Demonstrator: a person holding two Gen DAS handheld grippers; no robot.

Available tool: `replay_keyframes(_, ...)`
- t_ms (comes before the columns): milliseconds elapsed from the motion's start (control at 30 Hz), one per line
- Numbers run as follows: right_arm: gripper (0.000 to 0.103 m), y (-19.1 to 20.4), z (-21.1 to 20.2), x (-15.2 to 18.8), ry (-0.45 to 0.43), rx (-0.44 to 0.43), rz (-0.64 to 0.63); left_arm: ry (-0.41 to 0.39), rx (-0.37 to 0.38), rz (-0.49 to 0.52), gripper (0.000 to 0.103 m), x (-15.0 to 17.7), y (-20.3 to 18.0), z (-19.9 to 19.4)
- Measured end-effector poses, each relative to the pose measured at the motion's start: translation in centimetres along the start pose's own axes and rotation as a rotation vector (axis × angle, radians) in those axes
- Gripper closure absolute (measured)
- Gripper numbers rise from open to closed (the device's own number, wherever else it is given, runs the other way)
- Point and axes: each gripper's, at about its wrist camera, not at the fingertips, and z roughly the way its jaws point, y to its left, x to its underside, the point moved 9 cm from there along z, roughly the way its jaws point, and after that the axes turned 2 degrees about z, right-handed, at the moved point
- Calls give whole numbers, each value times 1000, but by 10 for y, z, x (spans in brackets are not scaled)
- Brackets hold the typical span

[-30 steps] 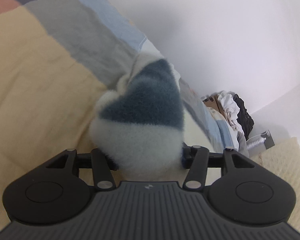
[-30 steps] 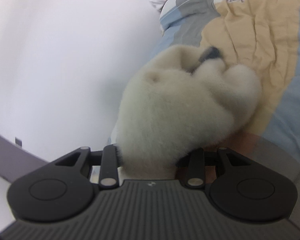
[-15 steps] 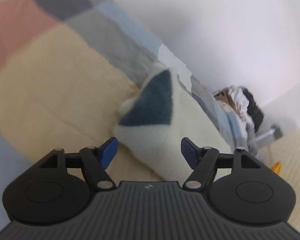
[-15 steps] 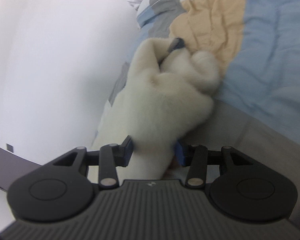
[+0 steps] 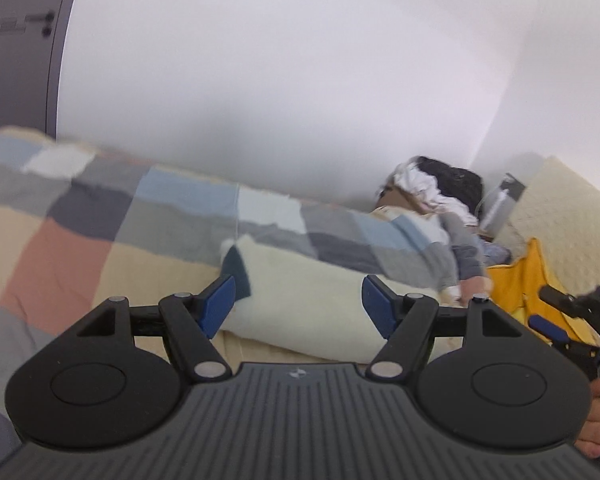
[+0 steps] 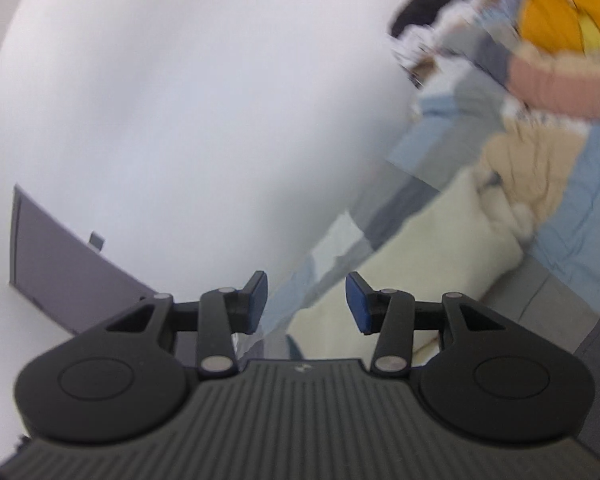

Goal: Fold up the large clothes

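Both claws, left (image 5: pixel 296 306) and right (image 6: pixel 306 300), gape empty above the folded fleece (image 5: pixel 300 300), so we should next smooth it flat on the bed (image 5: pixel 60 256)

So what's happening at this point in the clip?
A person holding tongs in each hand is folding a fluffy cream garment on a patchwork quilt. It lies folded on the quilt, and neither pair grips it. The left tongs and right tongs both stand open and empty above the bed, their jaws having just been opening. A yellow garment lies further along the bed.
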Motion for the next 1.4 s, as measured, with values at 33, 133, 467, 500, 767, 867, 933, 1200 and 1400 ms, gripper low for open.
replay_keyframes(33,56,11,-9,2,-2,-4,-26,-7,3,23,28,-2,-6,-14)
replay_keyframes(133,56,41,-38,12,-10,-14,-94,-27,-31,107,28,-5,-22,-53)
replay_keyframes(467,56,94,-110,70,-25,10,-479,-109,-56,312,28,31,-64,-155)
replay_keyframes(500,56,96,-116,76,-29,9,-505,-113,-51,318,28,37,-66,-160)
replay_keyframes(767,56,92,-143,107,-64,36,-594,-146,-63,384,28,80,-71,-173)
replay_keyframes(867,56,88,-149,122,-56,33,-613,-157,-72,425,28,97,-73,-171)
replay_keyframes(933,56,84,-151,132,-56,40,-640,-167,-70,432,26,105,-73,-171)
replay_keyframes(1200,56,58,-156,163,-60,84,-712,-136,-28,356,24,132,-57,-155)
replay_keyframes(1400,56,39,-154,181,-46,127,-751,-146,-13,293,23,145,-42,-143)
